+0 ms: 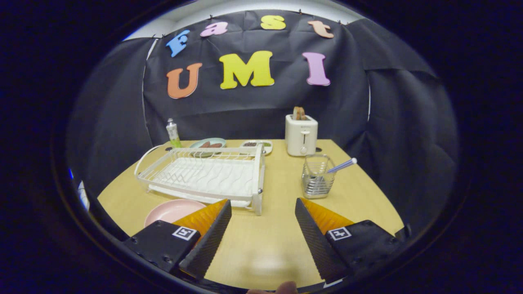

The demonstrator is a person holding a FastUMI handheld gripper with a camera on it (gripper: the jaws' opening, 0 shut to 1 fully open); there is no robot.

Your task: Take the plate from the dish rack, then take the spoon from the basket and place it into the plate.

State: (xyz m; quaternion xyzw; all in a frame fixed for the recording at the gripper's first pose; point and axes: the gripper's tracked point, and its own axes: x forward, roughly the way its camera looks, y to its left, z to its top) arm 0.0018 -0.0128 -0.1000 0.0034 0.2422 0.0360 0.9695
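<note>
The spoon [341, 165] is your next target by the look of things: it stands in the wire basket [317, 176], its handle leaning up and out to the right, past the basket's rim. The basket sits beyond your gripper [263, 212] and a little to the right of it, nearer the right finger than the left, in front of the toaster [301, 134]. The plate [169, 211] lies flat on the counter [273, 196], just left of the left finger and in front of the dish rack [204, 173], which looks empty. Your gripper is open, fingers spread wide with nothing between them. To take the spoon you'd likely move forward and right, then close across the slanted handle.
</note>
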